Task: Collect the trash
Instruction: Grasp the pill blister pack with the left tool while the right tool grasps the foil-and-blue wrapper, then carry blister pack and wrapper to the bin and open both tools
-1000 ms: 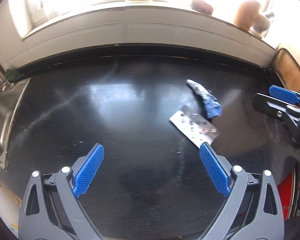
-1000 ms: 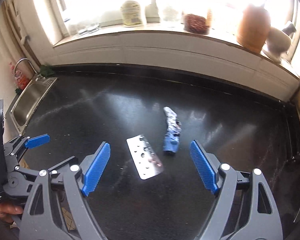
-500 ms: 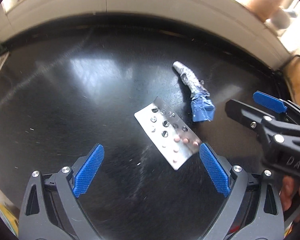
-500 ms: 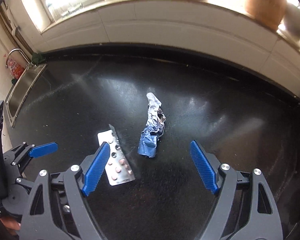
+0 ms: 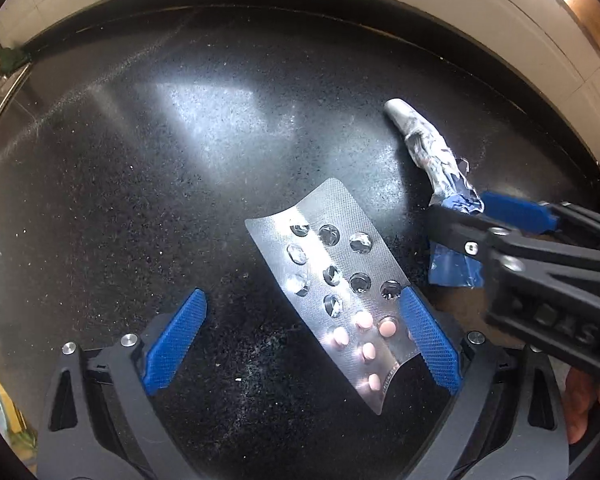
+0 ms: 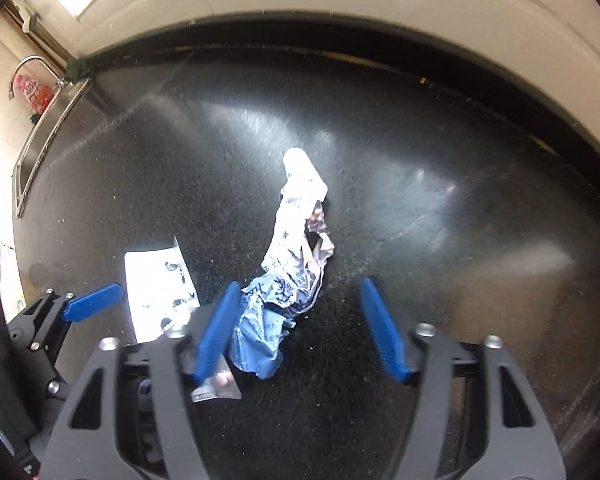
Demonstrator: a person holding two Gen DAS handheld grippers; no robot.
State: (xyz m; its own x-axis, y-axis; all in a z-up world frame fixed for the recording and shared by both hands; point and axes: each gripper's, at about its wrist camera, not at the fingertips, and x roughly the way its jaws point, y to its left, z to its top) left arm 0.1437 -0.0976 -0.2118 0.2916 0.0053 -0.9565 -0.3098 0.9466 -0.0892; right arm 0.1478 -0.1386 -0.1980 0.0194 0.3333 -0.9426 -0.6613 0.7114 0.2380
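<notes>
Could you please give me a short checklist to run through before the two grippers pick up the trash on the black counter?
1. Crumpled wrapper lies between the right gripper fingers, which are closing: ok.
2. Wrapper centred in the right gripper: not ok, it lies against one finger, with a gap at the other.
3. Left gripper open over the blister pack: ok.
4. Blister pack centred in it: not ok, it sits at one finger.
5. Grippers clear of each other: cannot tell.
</notes>
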